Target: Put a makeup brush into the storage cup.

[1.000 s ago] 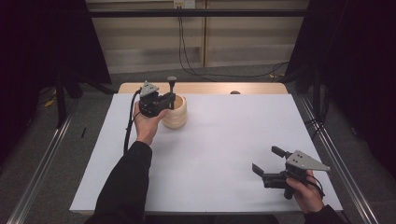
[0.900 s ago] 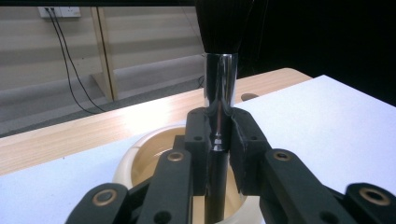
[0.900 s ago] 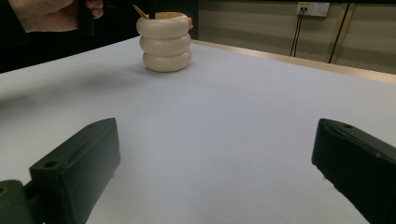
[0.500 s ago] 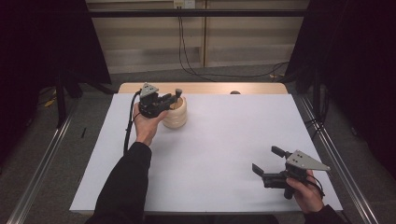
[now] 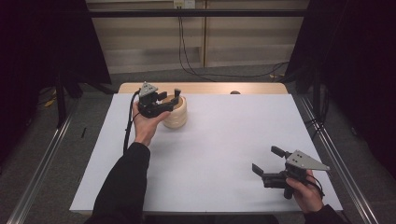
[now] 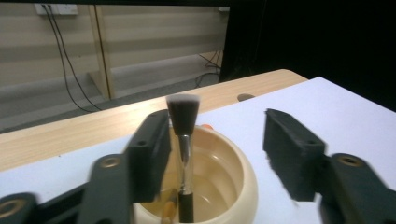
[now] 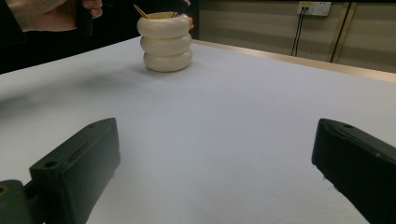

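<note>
At about 10 o'clock on the white table (image 5: 219,154), the left gripper (image 5: 169,99) hangs over the mouth of a cream, ribbed pot (image 5: 176,116). Its jaws have just been opening and now stand well apart. In the left gripper view a brush (image 6: 182,140) stands upright in the pot (image 6: 233,186), bristles up, its dark handle down inside. It is just beside the left-hand jaw, perhaps brushing it, with a wide gap to the right-hand jaw, so nothing is clamped. A yellowish stick (image 6: 167,207) also leans in the pot, low beside the brush handle. The left hand (image 5: 147,123) holds the gripper body from the near side, and the cable (image 5: 127,126) trails down along the sleeve.

Beyond the pot, at 12 o'clock, a bare wooden strip (image 5: 210,88) of the tabletop shows at the far edge, with a small dark spot (image 5: 235,92) on it.

At about 4 o'clock, near the front right corner, the right gripper (image 5: 271,163) is held low over the white surface, well apart from the pot. Its jaws are wide open with nothing between them; the right gripper view looks across bare white table to the pot (image 7: 166,43) at about 11 o'clock, where the stick tip (image 7: 139,10) pokes above the rim.
</note>
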